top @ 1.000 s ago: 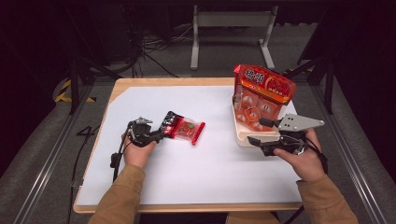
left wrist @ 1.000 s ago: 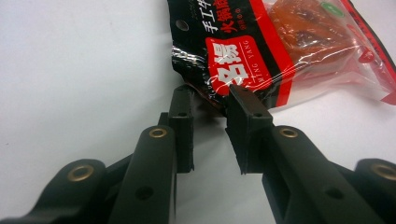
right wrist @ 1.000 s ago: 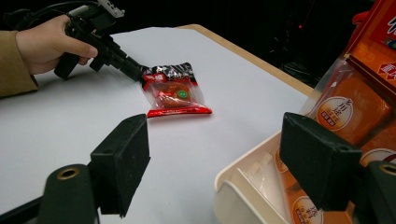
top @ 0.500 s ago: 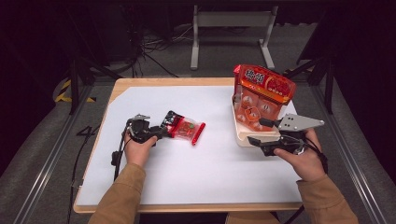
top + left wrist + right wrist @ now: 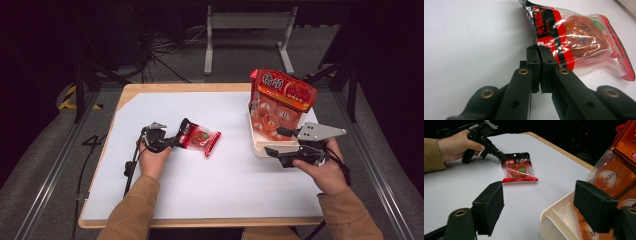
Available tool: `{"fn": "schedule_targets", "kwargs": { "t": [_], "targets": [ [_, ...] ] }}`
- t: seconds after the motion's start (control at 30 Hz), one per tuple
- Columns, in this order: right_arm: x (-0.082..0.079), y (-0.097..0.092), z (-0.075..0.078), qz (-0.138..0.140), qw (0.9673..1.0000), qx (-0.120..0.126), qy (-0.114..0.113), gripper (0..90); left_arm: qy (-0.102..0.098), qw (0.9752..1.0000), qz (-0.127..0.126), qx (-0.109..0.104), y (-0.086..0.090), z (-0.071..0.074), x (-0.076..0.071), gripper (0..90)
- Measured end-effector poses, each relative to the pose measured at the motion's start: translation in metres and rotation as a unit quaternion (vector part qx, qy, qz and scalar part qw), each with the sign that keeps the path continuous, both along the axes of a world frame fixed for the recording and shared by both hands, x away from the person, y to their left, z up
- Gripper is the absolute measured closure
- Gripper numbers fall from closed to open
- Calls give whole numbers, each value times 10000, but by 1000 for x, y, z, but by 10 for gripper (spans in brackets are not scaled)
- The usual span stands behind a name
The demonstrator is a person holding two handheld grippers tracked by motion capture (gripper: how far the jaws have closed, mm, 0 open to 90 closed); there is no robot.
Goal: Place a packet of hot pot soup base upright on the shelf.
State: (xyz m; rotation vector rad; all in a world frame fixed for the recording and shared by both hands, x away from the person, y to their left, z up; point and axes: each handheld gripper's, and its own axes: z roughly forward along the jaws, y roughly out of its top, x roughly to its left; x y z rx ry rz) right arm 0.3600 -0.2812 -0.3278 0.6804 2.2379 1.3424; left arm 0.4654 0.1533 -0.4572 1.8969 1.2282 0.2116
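Observation:
A small red and clear snack packet (image 5: 200, 139) (image 5: 579, 42) (image 5: 519, 170) lies flat on the white table top. My left gripper (image 5: 176, 140) (image 5: 539, 50) (image 5: 501, 157) is at the packet's black left edge. Its jaws have just been closing and now stand pressed together, with the thin edge of the packet pinched at their tips. My right gripper (image 5: 274, 141) (image 5: 541, 205) is open and holds nothing. It hovers at the near corner of the cream tray (image 5: 257, 145) (image 5: 554, 217).
A large red bag of orange sachets (image 5: 282, 97) (image 5: 616, 177) stands in the cream tray at the table's right. The white sheet (image 5: 225, 195) covers a wooden table whose edge shows at the back. A metal stand (image 5: 247, 30) and cables lie on the floor beyond.
The left hand has shifted slightly toward the packet, and its jaws now meet on the packet's edge. The right hand and the tray have not moved.

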Motion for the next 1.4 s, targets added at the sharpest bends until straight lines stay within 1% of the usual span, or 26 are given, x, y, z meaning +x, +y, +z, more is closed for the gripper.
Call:
{"fn": "schedule_targets", "kwargs": {
  "t": [0.07, 0.1, 0.17, 0.23, 0.27, 0.37, 0.43, 0.47, 0.53, 0.6, 0.67, 0.83, 0.87, 0.97, 1.0, 1.03, 1.07, 1.13, 1.2, 1.27, 1.33, 1.37, 1.4],
  "targets": [
    [0, 0, 0, 2, 10000, -4, 6, 247, -15, 10000, 0, 9, 0, 0, 0, 892],
    [1, 1, -1, 3, 10000, -5, 9, 248, -54, 10000, -10, 51, 0, 0, -1, 895],
    [1, 1, -1, 4, 10000, -7, 18, 248, -73, 10000, -3, 40, 0, 1, -1, 897],
    [1, 0, -2, -3, 10000, -10, 30, 247, -173, 9998, -52, 64, 0, 3, -3, 900],
    [2, 0, -2, -14, 10000, -11, 34, 248, -186, 9998, -46, 21, 0, 5, -4, 900],
    [2, 0, -2, -15, 10000, -7, 39, 256, -312, 9994, -72, -129, 2, 11, -7, 900],
    [2, 0, -2, -13, 10000, -5, 44, 268, -422, 9989, -100, -182, 4, 16, -9, 900],
    [2, 0, -2, -3, 10000, -9, 53, 274, -428, 9988, -98, -224, 4, 19, -11, 900],
    [2, 0, -2, -2, 10000, -13, 48, 284, -547, 9981, -180, -210, 4, 26, -13, 900],
    [1, 0, -1, 6, 10000, -15, 47, 296, -719, 9966, -263, -293, 3, 34, -17, 900],
    [1, 0, -1, 15, 10000, -18, 57, 302, -821, 9955, -358, -317, 2, 41, -20, 900],
    [1, 1, -1, 34, 10000, -36, 74, 314, -1154, 9908, -577, -414, -3, 59, -29, 900],
    [1, 1, -1, 38, 10000, -38, 74, 317, -1180, 9902, -613, -437, -3, 62, -31, 900],
    [1, 1, -1, 51, 10000, -24, 77, 319, -1326, 9873, -719, -500, -4, 70, -35, 900],
    [1, 1, -1, 51, 10000, -24, 77, 319, -1326, 9873, -719, -500, -4, 70, -35, 900],
    [0, 1, 0, 49, 10000, -24, 79, 321, -1371, 9864, -774, -480, -4, 75, -38, 900],
    [0, 1, 0, 49, 10000, -24, 79, 321, -1371, 9864, -774, -480, -4, 75, -38, 900],
    [0, 1, 0, 48, 10000, -27, 78, 328, -1460, 9841, -906, -440, -4, 82, -42, 900],
    [0, 0, 1, 51, 10000, -23, 70, 331, -1542, 9824, -1003, -311, -5, 89, -45, 900],
    [0, -1, 1, 40, 10000, -14, 69, 332, -1615, 9808, -1064, -230, -6, 94, -48, 900],
    [-1, -1, 2, 39, 10000, 2, 60, 332, -1645, 9798, -1135, -125, -7, 99, -51, 900],
    [-1, -1, 2, 39, 10000, 2, 60, 332, -1645, 9798, -1135, -125, -7, 99, -51, 900],
    [-1, -2, 3, 34, 10000, 0, 45, 333, -1681, 9782, -1220, -35, -7, 104, -53, 900]
  ]
}}
